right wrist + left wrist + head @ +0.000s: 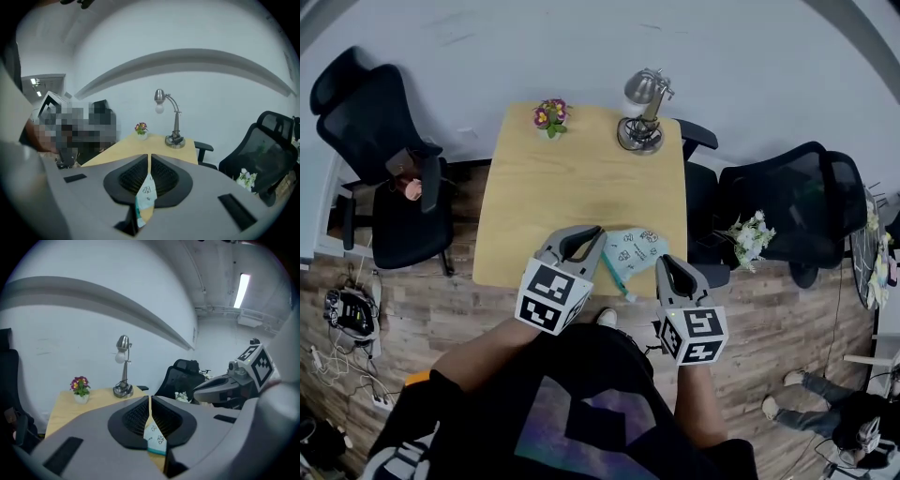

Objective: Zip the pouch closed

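Head view: the ends of the pale mint printed fabric pouch (635, 247) are covered by the grey left gripper (598, 232) and grey right gripper (662, 262); its zip slider cannot be located, and its prints are too small to be read. Gripper views: only a narrow strip is shown between the pads, the rest being hidden by each gripper's body.

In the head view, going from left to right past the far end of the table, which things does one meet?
black chair → flower pot → desk lamp → second black chair
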The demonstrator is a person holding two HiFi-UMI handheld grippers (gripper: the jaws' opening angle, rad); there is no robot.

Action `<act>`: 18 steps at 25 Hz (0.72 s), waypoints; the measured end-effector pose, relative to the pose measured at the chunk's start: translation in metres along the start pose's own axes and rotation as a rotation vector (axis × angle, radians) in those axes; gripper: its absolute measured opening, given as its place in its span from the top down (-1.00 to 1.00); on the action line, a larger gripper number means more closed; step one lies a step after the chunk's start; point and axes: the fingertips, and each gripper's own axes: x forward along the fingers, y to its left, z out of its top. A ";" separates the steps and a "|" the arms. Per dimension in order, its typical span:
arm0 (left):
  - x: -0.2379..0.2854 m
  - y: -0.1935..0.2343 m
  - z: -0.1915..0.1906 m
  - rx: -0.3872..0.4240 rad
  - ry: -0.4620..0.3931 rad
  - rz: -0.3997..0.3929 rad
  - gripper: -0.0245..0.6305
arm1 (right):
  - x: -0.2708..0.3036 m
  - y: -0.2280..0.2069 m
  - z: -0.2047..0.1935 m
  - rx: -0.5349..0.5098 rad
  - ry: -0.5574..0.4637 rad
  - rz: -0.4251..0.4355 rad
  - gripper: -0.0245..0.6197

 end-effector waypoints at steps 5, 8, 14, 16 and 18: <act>-0.018 -0.013 0.051 0.040 -0.094 -0.003 0.86 | -0.018 0.002 0.045 -0.017 -0.110 -0.044 0.83; -0.029 -0.021 0.076 0.062 -0.146 -0.008 0.86 | -0.031 0.000 0.065 -0.016 -0.165 -0.075 0.83; -0.048 -0.044 0.108 0.091 -0.214 -0.031 0.86 | -0.052 0.001 0.095 -0.022 -0.258 -0.119 0.86; -0.053 -0.055 0.114 0.105 -0.233 -0.041 0.86 | -0.056 0.007 0.104 -0.045 -0.286 -0.110 0.87; -0.056 -0.063 0.117 0.117 -0.248 -0.050 0.86 | -0.059 0.016 0.111 -0.062 -0.314 -0.094 0.87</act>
